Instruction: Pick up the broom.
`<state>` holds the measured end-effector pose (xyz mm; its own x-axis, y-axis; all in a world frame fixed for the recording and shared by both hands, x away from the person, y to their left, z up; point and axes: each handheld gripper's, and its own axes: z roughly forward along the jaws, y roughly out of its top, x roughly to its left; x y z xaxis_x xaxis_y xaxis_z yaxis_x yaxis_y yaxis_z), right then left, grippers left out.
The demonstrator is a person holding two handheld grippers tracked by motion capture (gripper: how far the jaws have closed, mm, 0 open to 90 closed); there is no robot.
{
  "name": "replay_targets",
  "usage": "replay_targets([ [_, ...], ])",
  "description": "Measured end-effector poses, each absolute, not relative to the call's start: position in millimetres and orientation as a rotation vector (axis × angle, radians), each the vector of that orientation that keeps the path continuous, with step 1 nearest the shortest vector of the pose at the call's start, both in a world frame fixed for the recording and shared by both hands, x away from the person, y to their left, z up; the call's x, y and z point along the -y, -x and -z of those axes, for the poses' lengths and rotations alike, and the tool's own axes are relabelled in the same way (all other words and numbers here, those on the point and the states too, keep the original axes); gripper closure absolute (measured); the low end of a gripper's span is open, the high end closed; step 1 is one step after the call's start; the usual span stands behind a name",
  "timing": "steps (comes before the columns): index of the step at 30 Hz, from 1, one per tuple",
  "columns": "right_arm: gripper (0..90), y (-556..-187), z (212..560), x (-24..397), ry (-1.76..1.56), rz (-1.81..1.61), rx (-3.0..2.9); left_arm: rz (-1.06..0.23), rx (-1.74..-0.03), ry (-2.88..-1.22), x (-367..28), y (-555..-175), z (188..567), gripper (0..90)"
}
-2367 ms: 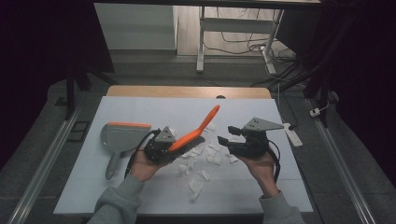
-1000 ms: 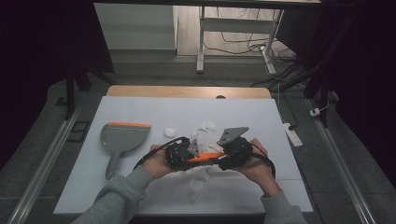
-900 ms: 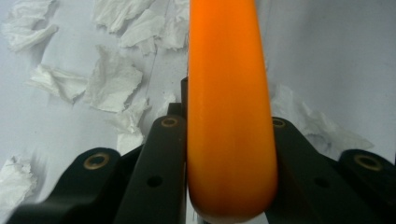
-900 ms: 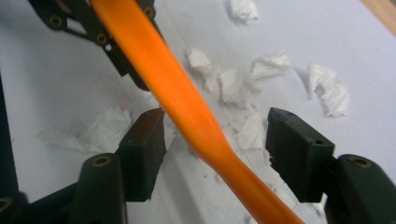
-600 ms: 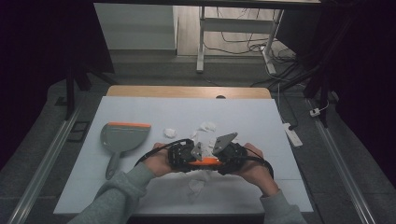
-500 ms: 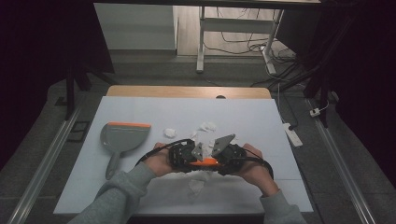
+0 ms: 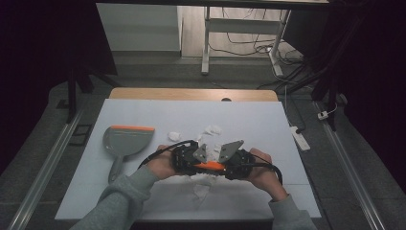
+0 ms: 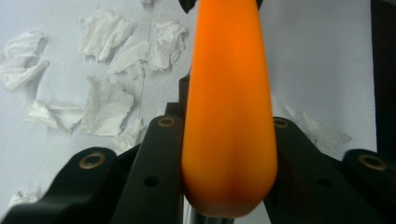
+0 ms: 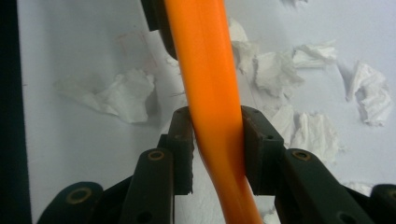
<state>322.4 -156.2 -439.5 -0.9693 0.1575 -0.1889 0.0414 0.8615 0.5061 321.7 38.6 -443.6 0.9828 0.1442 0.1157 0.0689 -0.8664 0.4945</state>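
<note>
An orange brush handle [image 7: 209, 166] lies level between my two grippers, low over the white table [image 7: 258, 120]. My left gripper [image 7: 200, 162] is shut on its thick rounded end [image 8: 229, 116], which bulges between the two black jaws. My right gripper [image 7: 223, 166] has just been closing, and its pads [image 9: 184, 135] now press both sides of the handle's thinner part [image 9: 210, 70]. The two grippers face each other, almost touching. Torn white paper scraps [image 7: 210, 130] lie scattered beneath and beyond them [image 8: 105, 112] [image 9: 126, 95].
A grey dustpan [image 7: 127, 141] with an orange lip lies at the left of the table. A white power strip [image 7: 299, 136] sits off the right edge. More scraps [image 7: 201, 188] lie near the front edge. A wooden strip [image 7: 191, 94] borders the far side.
The hands came together and sank toward the table. The orange handle, earlier tilted up from the left gripper alone, now lies level, and the right gripper has closed on it.
</note>
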Motion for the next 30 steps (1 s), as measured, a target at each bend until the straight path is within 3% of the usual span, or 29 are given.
replay_targets([
  [4, 67.9, -322.7, 439.0, 158.2, -0.169, -0.788, -2.814, -0.218, -0.172, -2.597, -41.6, -322.0, 442.0, 74.3],
  [6, 68.6, -324.2, 437.6, 161.0, -0.194, -0.825, -2.806, -0.265, -0.206, -2.573, -44.8, -320.6, 440.6, 61.5],
  [7, 68.6, -324.2, 437.6, 161.0, -0.194, -0.825, -2.806, -0.295, -0.227, -2.567, -47.3, -320.2, 439.0, 61.5],
  [8, 68.6, -324.8, 436.4, 162.7, -0.214, -0.843, -2.795, -0.327, -0.261, -2.55, -50.4, -319.4, 437.2, 48.2],
  [9, 68.6, -324.8, 436.4, 162.7, -0.214, -0.843, -2.795, -0.36, -0.302, -2.525, -54.5, -318.4, 435.1, 48.2],
  [11, 68.6, -326.4, 434.7, 165.8, -0.261, -0.856, -2.768, -0.406, -0.406, -2.468, -65.0, -316.0, 430.8, 37.2],
  [19, 68.9, -334.7, 435.6, 173.9, -0.37, -0.91, -2.736, -0.482, -0.678, -2.265, -115.8, -296.4, 422.8, 33.0],
  [30, 69.3, -343.8, 434.2, 188.2, -0.505, -0.968, -2.658, -0.536, -0.888, -2.209, -177.8, -264.2, 452.5, 30.8],
])
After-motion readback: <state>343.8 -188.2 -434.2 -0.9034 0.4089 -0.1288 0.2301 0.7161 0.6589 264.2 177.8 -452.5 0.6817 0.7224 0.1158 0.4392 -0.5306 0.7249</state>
